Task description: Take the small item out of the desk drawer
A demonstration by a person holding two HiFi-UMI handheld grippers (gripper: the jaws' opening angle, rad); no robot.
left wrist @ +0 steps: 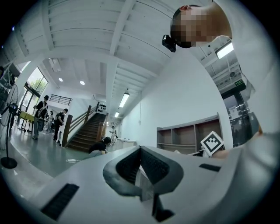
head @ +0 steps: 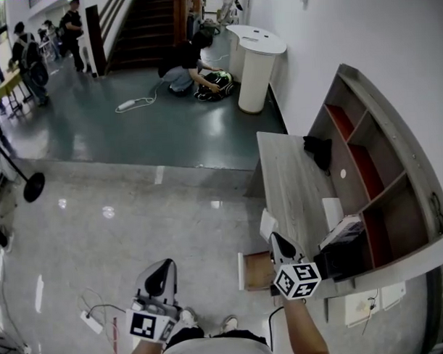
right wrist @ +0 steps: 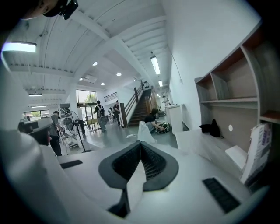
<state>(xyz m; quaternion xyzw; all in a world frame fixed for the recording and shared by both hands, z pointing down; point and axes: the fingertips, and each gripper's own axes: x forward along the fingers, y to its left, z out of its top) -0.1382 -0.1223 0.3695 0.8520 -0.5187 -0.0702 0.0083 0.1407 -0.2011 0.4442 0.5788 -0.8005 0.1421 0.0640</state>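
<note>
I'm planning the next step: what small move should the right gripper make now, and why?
Probably carry the white item over onto the desk top: the right gripper is shut on it, already out beside the open drawer.

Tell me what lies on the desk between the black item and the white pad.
Nothing. The stretch of desk between the black item and the white pad is bare, as both the head view and the right gripper view show.

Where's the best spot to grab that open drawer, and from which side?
Probably its front panel, from above, jaws straddling the top edge: the drawer stands pulled out of the desk, leaving that thin upright board exposed.
</note>
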